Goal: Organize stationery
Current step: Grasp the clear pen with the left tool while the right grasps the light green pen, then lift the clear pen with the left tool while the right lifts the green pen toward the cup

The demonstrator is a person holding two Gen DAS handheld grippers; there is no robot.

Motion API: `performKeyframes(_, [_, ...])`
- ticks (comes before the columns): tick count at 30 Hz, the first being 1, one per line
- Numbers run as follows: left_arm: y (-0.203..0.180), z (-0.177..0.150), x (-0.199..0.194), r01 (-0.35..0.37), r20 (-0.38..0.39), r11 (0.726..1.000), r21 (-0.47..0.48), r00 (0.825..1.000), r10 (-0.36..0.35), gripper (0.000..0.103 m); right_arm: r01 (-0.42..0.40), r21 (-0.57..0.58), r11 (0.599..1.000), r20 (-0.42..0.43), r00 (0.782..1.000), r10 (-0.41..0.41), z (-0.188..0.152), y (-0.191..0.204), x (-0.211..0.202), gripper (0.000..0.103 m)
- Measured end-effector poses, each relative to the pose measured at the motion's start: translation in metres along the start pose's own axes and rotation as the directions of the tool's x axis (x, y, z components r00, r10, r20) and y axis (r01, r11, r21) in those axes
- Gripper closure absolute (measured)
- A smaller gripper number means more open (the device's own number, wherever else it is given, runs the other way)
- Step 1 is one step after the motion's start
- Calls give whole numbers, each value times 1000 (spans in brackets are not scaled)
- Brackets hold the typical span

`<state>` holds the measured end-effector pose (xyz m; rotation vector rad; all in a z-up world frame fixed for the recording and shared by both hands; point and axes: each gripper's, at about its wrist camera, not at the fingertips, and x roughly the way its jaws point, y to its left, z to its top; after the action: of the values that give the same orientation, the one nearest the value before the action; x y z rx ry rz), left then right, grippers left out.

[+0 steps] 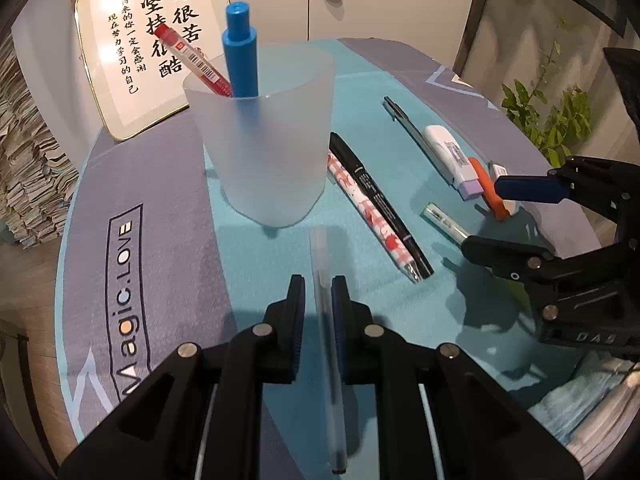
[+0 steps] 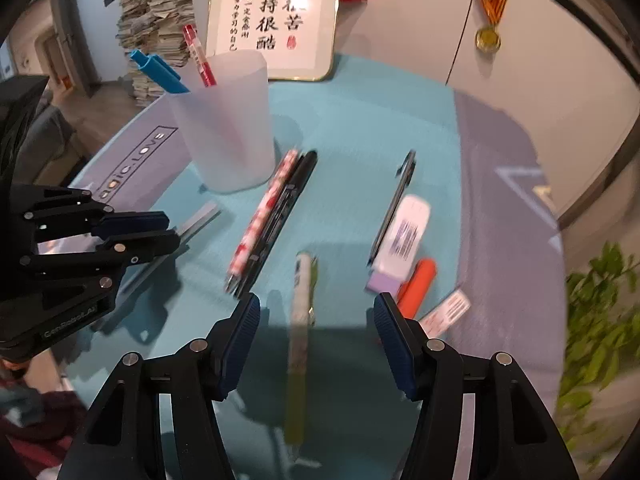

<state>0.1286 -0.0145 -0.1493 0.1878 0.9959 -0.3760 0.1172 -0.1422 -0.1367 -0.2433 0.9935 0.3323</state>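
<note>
On the teal mat (image 1: 168,184), a frosted translucent plastic cup (image 1: 264,148) already holds a red pen (image 1: 188,56) and a blue marker (image 1: 240,52). Left gripper (image 1: 318,300) is clamped on a clear slim pen (image 1: 326,320) just short of the cup. Right gripper (image 2: 316,336) stands apart over a pale green-tipped pen (image 2: 300,320), not gripping it. Several pens, a white correction-tape dispenser (image 2: 404,232) and an orange marker (image 2: 416,284) remain loose.

Your table (image 1: 172,216), teal-and-grey cloth, on it a frosted cup (image 1: 264,148), framed sign (image 1: 132,52), pens (image 1: 380,204), correction tape (image 1: 452,156), orange marker (image 1: 490,188).
</note>
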Motion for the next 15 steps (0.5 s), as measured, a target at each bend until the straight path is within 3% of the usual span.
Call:
performKeyframes(1, [-1, 2, 2, 2, -1, 1000, 2, 1000, -2, 92, 4, -7, 1000, 3, 1000, -4, 1, 1, 1, 44])
performKeyframes(3, [-4, 6, 5, 4, -6, 1000, 10, 1000, -4, 91, -33, -12, 999, 6, 999, 33, 2, 2, 1, 57])
performKeyframes(8, [-7, 15, 17, -4, -31, 1000, 21, 1000, 4, 91, -86, 36, 996, -50, 995, 88, 7, -4, 14, 60])
performKeyframes(11, [-5, 17, 20, -11, -36, 1000, 18, 999, 11, 91, -108, 55, 993, -89, 990, 113, 8, -6, 22, 75])
performKeyframes(15, [-4, 19, 22, -5, -34, 1000, 16, 999, 6, 92, -133, 93, 987, -102, 985, 142, 10, -11, 28, 86])
